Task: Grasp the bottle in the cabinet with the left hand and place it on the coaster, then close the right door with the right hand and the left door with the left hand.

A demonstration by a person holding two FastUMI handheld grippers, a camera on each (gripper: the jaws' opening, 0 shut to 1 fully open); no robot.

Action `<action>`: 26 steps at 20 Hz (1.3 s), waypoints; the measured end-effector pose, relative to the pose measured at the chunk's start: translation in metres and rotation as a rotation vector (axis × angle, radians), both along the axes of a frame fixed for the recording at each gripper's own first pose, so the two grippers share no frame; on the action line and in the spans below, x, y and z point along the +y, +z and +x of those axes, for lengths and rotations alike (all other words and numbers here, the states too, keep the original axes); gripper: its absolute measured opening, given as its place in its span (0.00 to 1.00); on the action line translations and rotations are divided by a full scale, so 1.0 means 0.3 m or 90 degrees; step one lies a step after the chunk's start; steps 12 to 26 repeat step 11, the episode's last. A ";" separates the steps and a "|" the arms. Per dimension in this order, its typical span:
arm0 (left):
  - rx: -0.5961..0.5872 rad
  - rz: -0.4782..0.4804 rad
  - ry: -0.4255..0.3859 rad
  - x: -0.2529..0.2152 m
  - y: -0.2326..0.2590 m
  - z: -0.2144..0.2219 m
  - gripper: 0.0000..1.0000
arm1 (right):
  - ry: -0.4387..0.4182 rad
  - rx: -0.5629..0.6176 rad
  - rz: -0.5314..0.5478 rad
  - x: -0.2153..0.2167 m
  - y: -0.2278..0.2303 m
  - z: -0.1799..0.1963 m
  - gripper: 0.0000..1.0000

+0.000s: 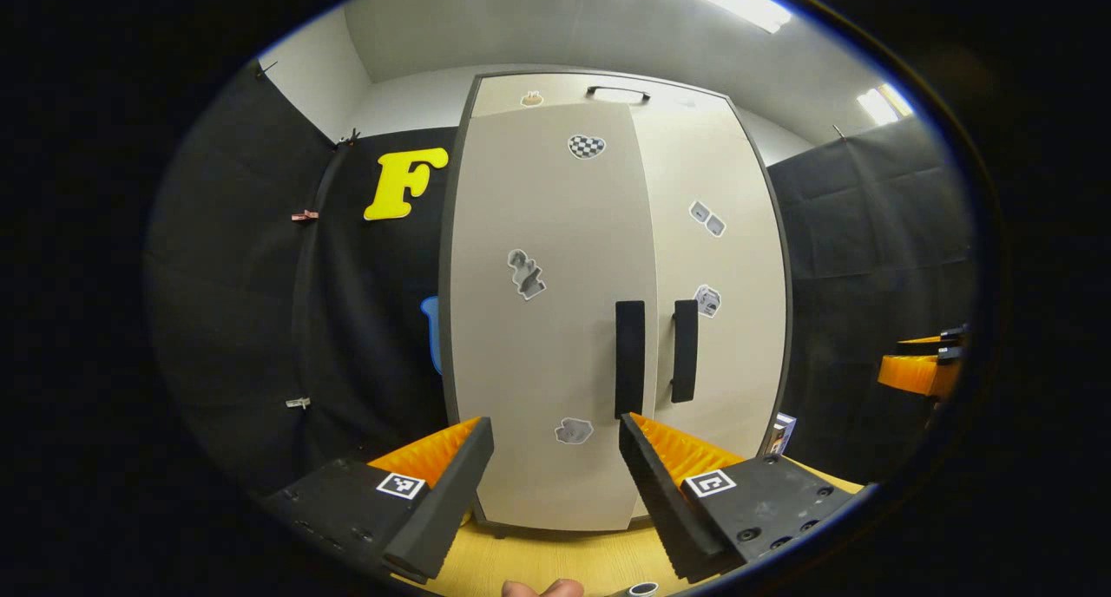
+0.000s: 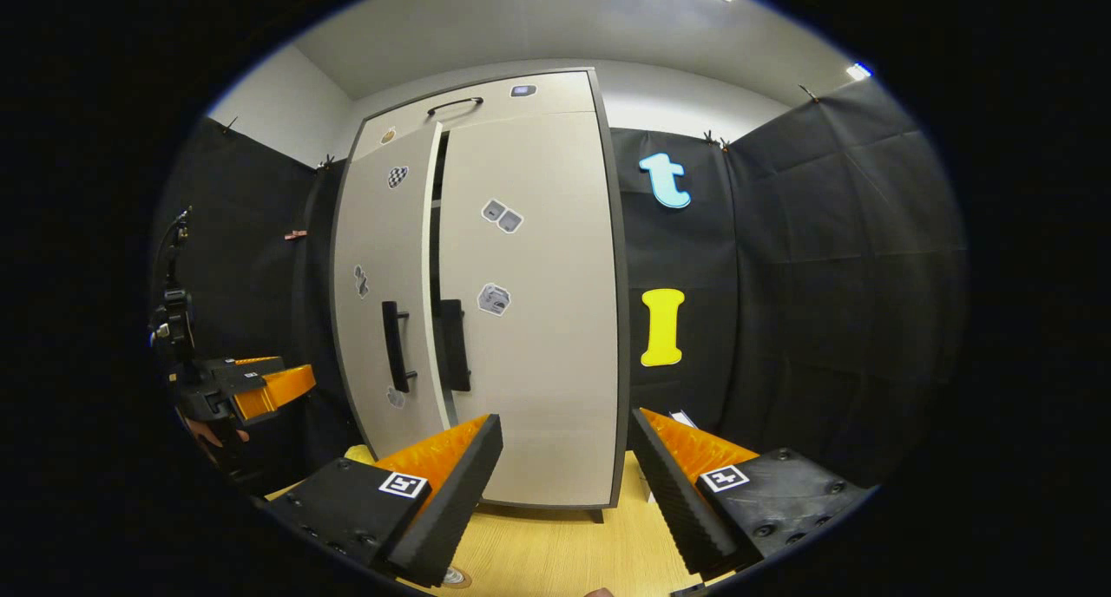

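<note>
A tall beige cabinet (image 1: 555, 319) stands on the wooden table (image 1: 555, 558), right in front of my left gripper (image 1: 555, 441), which is open and holds nothing. Its left door (image 2: 382, 267) stands slightly ajar, with a dark gap along its inner edge. The right door (image 2: 529, 319) lies flush. Two black handles (image 1: 630, 358) meet at the middle. My right gripper (image 2: 564, 432) is open and empty, facing the right door from a short way off. A small round thing (image 2: 451, 576), perhaps the coaster, peeks in at the bottom edge. A grey rim (image 1: 642, 589) shows low down; I cannot tell what it is.
Black cloth walls close in on both sides of the cabinet. A small box (image 1: 781, 434) stands by the cabinet's right foot. The other gripper (image 2: 252, 387), held by a hand, hovers at the left. A fingertip (image 1: 542, 588) shows at the bottom edge.
</note>
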State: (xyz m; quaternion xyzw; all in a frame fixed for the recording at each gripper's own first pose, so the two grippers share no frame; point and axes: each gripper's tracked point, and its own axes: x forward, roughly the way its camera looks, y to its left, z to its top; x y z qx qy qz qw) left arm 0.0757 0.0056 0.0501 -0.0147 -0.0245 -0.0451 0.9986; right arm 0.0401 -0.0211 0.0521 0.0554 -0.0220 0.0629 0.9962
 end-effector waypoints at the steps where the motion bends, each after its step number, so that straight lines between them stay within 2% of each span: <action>1: -0.004 0.003 0.002 0.018 0.009 -0.028 0.93 | -0.002 -0.003 0.000 0.006 0.007 -0.012 0.98; 11: 0.000 0.007 0.009 0.151 -0.005 -0.229 0.93 | -0.024 -0.031 -0.010 0.085 0.050 -0.118 0.98; 26: 0.000 0.007 0.009 0.151 -0.005 -0.229 0.93 | -0.024 -0.031 -0.010 0.085 0.050 -0.118 0.98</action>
